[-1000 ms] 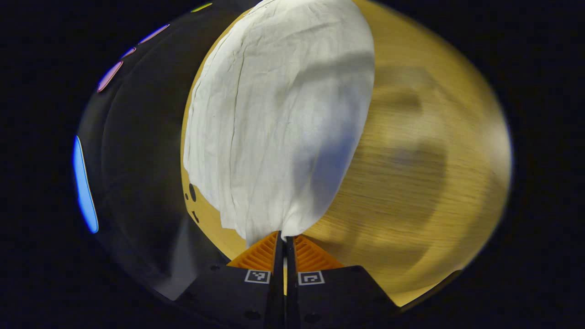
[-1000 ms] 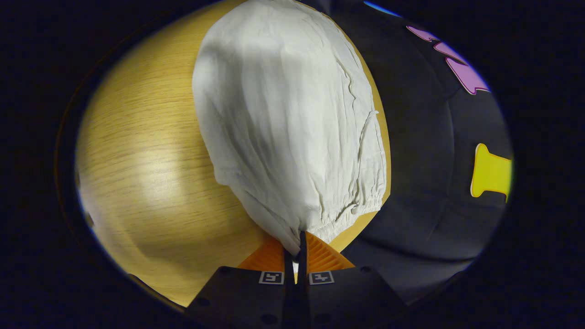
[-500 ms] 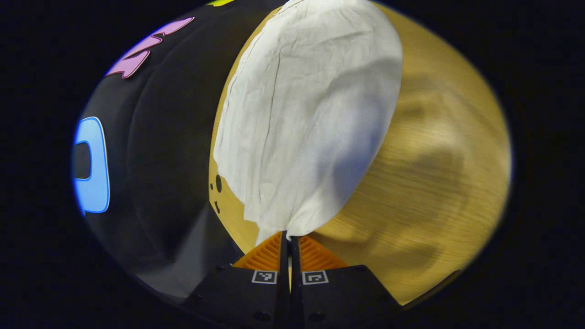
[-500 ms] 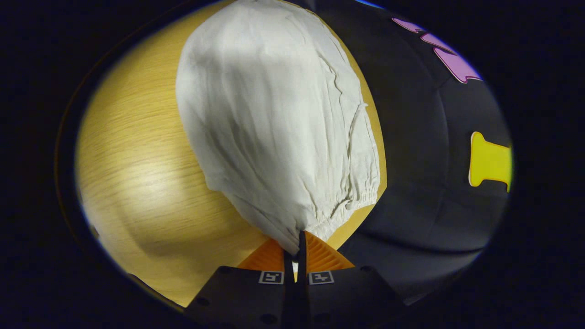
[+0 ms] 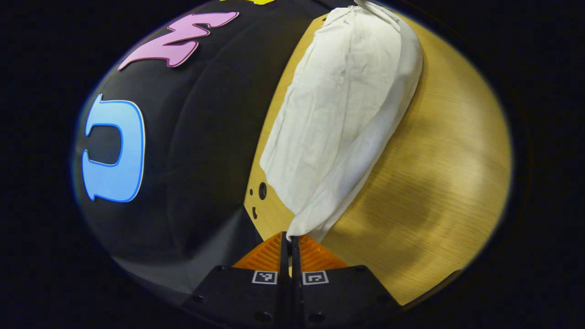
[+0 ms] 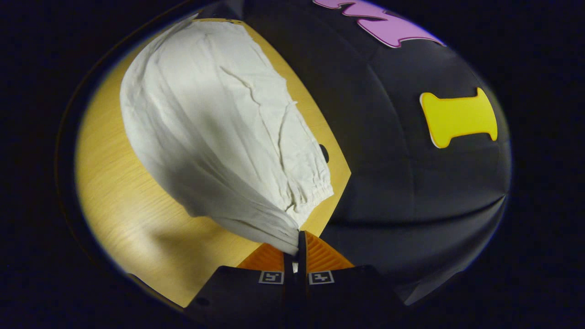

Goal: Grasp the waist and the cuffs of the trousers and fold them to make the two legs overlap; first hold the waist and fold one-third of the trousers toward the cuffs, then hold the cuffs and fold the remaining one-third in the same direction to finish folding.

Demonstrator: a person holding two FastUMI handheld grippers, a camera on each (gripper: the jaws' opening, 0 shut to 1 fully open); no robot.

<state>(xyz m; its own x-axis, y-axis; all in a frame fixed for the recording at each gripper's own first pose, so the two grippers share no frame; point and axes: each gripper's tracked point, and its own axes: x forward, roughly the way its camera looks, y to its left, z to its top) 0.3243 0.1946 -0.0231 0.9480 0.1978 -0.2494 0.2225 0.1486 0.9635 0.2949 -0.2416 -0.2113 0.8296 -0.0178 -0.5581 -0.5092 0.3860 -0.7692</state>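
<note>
White, creased trousers (image 5: 347, 119) stretch away from my left gripper (image 5: 289, 237) over the wooden table (image 5: 438, 183). That gripper is shut on a cuff end, lifted off the table. In the right gripper view the trousers (image 6: 215, 128) hang in a raised fold. My right gripper (image 6: 298, 237) is shut on the gathered elastic waist (image 6: 315, 189). The lifted cloth hides the layer beneath it.
The table's far edge (image 5: 256, 183) runs along the black cloth wall, close beside the trousers. A few small dark holes (image 5: 262, 190) mark the wood near that edge. Bare wooden surface (image 6: 132, 219) lies on the near side of the cloth.
Both grippers have swung toward the cloth wall, carrying the lifted edge of the trousers. The cloth now looks narrower and more folded over. Both stay shut.
</note>
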